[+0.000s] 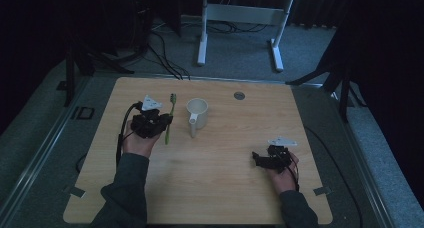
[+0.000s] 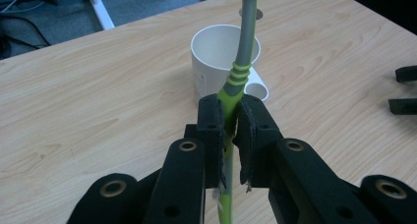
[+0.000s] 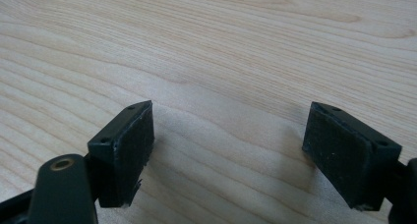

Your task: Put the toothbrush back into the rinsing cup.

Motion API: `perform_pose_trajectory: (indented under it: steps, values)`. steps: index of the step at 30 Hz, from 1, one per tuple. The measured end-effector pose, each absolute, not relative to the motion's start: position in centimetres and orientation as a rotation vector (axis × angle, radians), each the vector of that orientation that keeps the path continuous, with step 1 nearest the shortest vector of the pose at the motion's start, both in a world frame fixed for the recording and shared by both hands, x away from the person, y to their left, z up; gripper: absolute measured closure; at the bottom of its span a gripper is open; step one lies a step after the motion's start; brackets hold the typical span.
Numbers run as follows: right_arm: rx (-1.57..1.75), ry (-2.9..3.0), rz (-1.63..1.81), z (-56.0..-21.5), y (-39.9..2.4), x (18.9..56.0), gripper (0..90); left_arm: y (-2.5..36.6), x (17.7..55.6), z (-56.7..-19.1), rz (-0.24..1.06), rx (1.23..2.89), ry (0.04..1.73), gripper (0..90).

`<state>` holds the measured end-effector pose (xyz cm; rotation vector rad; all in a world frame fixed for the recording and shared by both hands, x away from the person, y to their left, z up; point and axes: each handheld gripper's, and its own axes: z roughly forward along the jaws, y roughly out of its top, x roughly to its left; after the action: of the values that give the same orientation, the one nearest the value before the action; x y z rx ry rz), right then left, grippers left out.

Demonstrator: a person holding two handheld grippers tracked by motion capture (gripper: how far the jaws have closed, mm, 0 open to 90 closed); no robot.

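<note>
My left gripper [image 1: 165,120] [image 2: 230,121] is shut on a green and grey toothbrush [image 1: 170,119] [image 2: 237,76], its pads pinching the green handle. In the high view the toothbrush stretches away from the person, brush end far. A white mug [image 1: 197,114] [image 2: 222,57] with its handle toward the person stands just right of the toothbrush. My right gripper [image 1: 256,158] [image 3: 228,150] rests low over the wooden table [image 1: 220,188] at the front right, jaws wide open with bare wood between them. Its two jaw tips [image 2: 405,89] show at the right edge of the left gripper view.
A round grommet [image 1: 239,95] sits in the tabletop near the far edge. Beyond the table stand a white desk frame [image 1: 240,28] and cables on the grey floor. Bare wood lies between the two hands.
</note>
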<state>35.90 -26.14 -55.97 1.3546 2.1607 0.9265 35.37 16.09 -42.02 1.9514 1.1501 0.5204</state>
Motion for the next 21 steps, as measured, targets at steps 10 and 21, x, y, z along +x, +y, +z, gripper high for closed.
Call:
perform_pose_trajectory:
  steps: [10, 21]
  values:
    - [1.356, 2.16, 0.927, -55.97, -26.13, 35.9, 19.1, 16.17, 35.39, -41.97, 0.525, 1.915, 1.155, 81.0]
    - [1.354, 2.161, 0.926, -55.96, -26.14, 35.91, 19.1, 16.04, 35.29, -41.83, 0.541, 1.876, 1.162, 81.0]
